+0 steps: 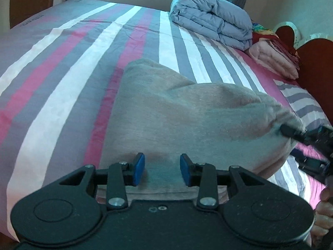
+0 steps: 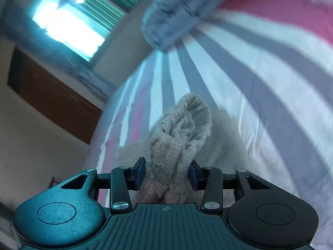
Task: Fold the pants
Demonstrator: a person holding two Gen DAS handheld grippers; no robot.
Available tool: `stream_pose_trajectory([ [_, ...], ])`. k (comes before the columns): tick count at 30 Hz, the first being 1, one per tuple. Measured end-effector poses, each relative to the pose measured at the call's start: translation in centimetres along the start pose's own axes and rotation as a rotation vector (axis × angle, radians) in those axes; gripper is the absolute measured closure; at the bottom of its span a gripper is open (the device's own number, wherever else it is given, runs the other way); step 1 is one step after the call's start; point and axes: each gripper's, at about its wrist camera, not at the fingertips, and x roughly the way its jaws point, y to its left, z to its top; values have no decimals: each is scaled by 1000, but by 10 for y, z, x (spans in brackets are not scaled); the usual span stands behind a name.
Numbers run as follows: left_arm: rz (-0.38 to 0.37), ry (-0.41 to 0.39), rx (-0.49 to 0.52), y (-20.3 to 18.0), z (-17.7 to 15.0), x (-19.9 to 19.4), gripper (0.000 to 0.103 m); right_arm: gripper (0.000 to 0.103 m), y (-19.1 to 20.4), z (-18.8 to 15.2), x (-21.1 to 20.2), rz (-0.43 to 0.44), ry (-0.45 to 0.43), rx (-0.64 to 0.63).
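Right claw [image 2: 166, 174] clamped on bunched knit pants [image 2: 179, 133]; left claw [image 1: 162, 169] apart.

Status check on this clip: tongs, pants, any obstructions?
Left tongs open, over the pants. Right tongs shut on a bunched end of the pants, lifted off the striped bedsheet. Folded blue quilt far off, nothing blocking.

A home bedroom is showing here. A striped sheet [image 1: 62, 66] is covering a bed, folded quilts [image 1: 214, 27] are lying by the wooden headboard [image 1: 312, 62], and daylight is coming through a window [image 2: 70, 27].
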Motion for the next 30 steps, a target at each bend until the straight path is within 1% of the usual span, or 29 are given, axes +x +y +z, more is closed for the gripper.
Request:
stream_pose_trajectory([
  [1, 10, 8, 7, -1, -2, 4, 75, 61, -9, -2, -1, -21, 0, 20],
  [2, 28, 15, 14, -2, -4, 8, 75, 61, -21, -6, 3, -45, 20, 50],
  [4, 30, 14, 16, -2, -5, 10, 75, 60, -47, -15, 18, -72, 117, 103],
  [5, 31, 12, 16, -2, -5, 8, 75, 59, -54, -19, 20, -81, 126, 115],
  [7, 32, 6, 5, -1, -4, 6, 75, 59, -59, -19, 19, -59, 119, 146],
  [9, 48, -11, -10, 3, -2, 3, 75, 59, -49, -14, 15, -42, 96, 124],
  [11, 64, -6, -22, 8, -3, 4, 75, 60, -29, -5, 11, 18, 48, 63],
  [13, 76, 4, -31, 11, -5, 6, 75, 60, -20, 0, 5, 74, 25, 49],
  [14, 75, 8, -30, 13, -6, 7, 75, 60, -23, -2, 7, 67, 35, 57],
  [15, 72, 10, -30, 13, -6, 8, 75, 60, -30, -6, 11, 29, 54, 68],
  [17, 66, 13, -32, 12, -6, 7, 75, 59, -55, -18, 19, -85, 123, 123],
  [18, 67, 14, -27, 11, -6, 7, 75, 59, -66, -24, 18, -88, 133, 155],
  [19, 69, 17, -23, 12, -5, 7, 75, 59, -70, -27, 13, -71, 123, 171],
  [21, 73, 22, -27, 12, -4, 6, 75, 51, -62, -24, 5, -87, 113, 132],
  [22, 71, 24, -36, 12, -3, 6, 75, 43, -55, -21, 1, -111, 104, 99],
  [23, 69, 25, -45, 13, -3, 6, 75, 41, -49, -17, -4, -130, 80, 66],
  [27, 78, 21, -42, 11, -4, 6, 75, 41, -30, -11, -25, -158, 4, -2],
  [29, 86, 21, -35, 9, -4, 6, 75, 41, -12, -5, -26, -143, -27, -54],
  [30, 88, 22, -31, 8, -4, 6, 74, 41, -2, 5, -20, -136, -33, -89],
])
